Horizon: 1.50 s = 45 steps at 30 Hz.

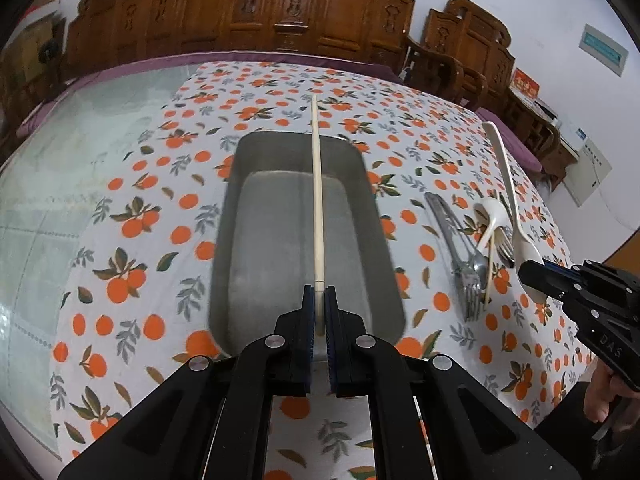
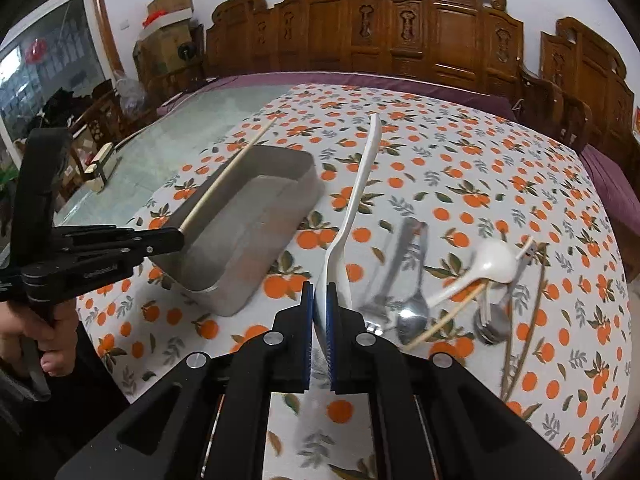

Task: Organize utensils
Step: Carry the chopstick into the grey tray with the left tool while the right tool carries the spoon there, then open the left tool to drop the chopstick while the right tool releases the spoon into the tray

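The left gripper (image 1: pixel 319 300) is clamped on a chopstick (image 1: pixel 317 196) that reaches out over the metal tray (image 1: pixel 230 216). Right of the tray lie forks (image 1: pixel 466 264) and a small white spoon (image 1: pixel 490 216) — beyond them the right gripper (image 2: pixel 319 300) pinches a long white spoon (image 2: pixel 360 184).

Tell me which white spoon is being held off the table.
The long flat white spoon, clamped in the right gripper; the short rounded ceramic spoon lies on the utensil pile.
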Motion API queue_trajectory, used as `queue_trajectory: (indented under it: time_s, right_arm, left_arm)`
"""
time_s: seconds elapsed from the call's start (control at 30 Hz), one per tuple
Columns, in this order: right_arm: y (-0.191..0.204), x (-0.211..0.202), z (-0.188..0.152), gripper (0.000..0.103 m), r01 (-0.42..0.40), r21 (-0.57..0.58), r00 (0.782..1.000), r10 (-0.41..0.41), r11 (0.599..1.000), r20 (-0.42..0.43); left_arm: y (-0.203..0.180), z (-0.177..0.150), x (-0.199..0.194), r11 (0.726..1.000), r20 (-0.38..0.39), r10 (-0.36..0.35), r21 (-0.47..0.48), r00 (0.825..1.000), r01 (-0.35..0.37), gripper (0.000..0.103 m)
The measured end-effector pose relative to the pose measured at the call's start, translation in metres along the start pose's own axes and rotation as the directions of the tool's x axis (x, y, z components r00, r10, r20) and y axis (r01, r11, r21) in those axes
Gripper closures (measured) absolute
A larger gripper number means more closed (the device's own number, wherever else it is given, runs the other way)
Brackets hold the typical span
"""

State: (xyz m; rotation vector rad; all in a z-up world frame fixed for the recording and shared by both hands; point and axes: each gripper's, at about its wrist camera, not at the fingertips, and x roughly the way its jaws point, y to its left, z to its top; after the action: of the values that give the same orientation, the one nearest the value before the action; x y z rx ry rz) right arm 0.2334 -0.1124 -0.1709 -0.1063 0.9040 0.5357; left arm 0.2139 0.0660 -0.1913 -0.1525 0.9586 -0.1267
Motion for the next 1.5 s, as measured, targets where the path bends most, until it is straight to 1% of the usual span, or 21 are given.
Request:
queue_trajectory:
  time_s: [0.13, 0.23, 0.33, 0.43, 0.6, 0.67, 0.8, 0.87, 0.97, 1.07, 1.23, 1.33, 1.4, 1.5]
  right_arm:
    - [0.02, 0.009, 0.01, 0.096, -0.013, -0.029, 1.0, 0.012, 1.0, -0.017]
    - [0.031, 0.014, 0.016, 0.096, -0.021, -0.043, 1.0, 0.02, 0.999, -0.017]
    - [0.04, 0.019, 0.021, 0.096, -0.032, -0.045, 0.999, 0.031, 0.998, -0.02]
    - [0.046, 0.026, 0.024, 0.096, -0.042, -0.047, 0.999, 0.04, 0.998, -0.029]
    - [0.057, 0.036, 0.03, 0.096, -0.068, -0.047, 0.997, 0.066, 0.997, -0.045]
    - [0.061, 0.042, 0.034, 0.096, -0.081, -0.047, 0.996, 0.079, 0.996, -0.051]
    - [0.071, 0.053, 0.04, 0.096, -0.109, -0.049, 0.992, 0.106, 0.993, -0.063]
    - [0.073, 0.062, 0.042, 0.096, -0.127, -0.035, 0.989, 0.124, 0.991, -0.077]
    - [0.075, 0.077, 0.043, 0.096, -0.142, -0.022, 0.985, 0.139, 0.99, -0.105]
    - [0.079, 0.087, 0.043, 0.096, -0.15, -0.022, 0.982, 0.146, 0.989, -0.12]
    - [0.081, 0.097, 0.04, 0.095, -0.165, -0.026, 0.979, 0.161, 0.986, -0.122]
    - [0.078, 0.096, 0.038, 0.095, -0.167, -0.03, 0.979, 0.163, 0.985, -0.121]
    - [0.074, 0.092, 0.038, 0.095, -0.165, -0.026, 0.981, 0.161, 0.986, -0.111]
    - [0.065, 0.074, 0.036, 0.095, -0.144, -0.034, 0.987, 0.141, 0.989, -0.071]
  left_arm:
    - [0.009, -0.002, 0.002, 1.0, -0.015, -0.004, -0.008, 1.0, 0.003, 0.099]
    - [0.012, -0.004, 0.006, 1.0, -0.033, -0.01, 0.003, 0.999, 0.01, 0.099]
    - [0.016, -0.003, 0.007, 1.0, -0.038, -0.026, -0.006, 0.999, 0.026, 0.099]
    - [0.021, 0.0, 0.004, 1.0, -0.02, -0.027, -0.016, 0.999, 0.026, 0.098]
    - [0.029, 0.006, -0.005, 0.999, 0.016, -0.026, -0.027, 1.0, 0.026, 0.09]
    - [0.033, 0.008, -0.011, 1.0, 0.041, -0.005, -0.023, 0.999, 0.005, 0.088]
    - [0.043, 0.012, -0.022, 0.999, 0.079, 0.041, -0.026, 0.996, -0.039, 0.086]
    - [0.05, 0.013, -0.026, 0.998, 0.094, 0.06, -0.036, 0.994, -0.057, 0.082]
    - [0.055, 0.014, -0.032, 0.995, 0.114, 0.091, -0.039, 0.989, -0.087, 0.082]
    - [0.061, 0.015, -0.035, 0.995, 0.123, 0.09, -0.053, 0.988, -0.084, 0.081]
    - [0.063, 0.016, -0.036, 0.994, 0.129, 0.093, -0.063, 0.987, -0.085, 0.08]
    - [0.061, 0.016, -0.035, 0.995, 0.129, 0.094, -0.056, 0.987, -0.087, 0.079]
    - [0.059, 0.015, -0.035, 0.995, 0.129, 0.092, -0.057, 0.987, -0.085, 0.077]
    - [0.053, 0.014, -0.034, 0.995, 0.131, 0.089, -0.053, 0.987, -0.083, 0.075]
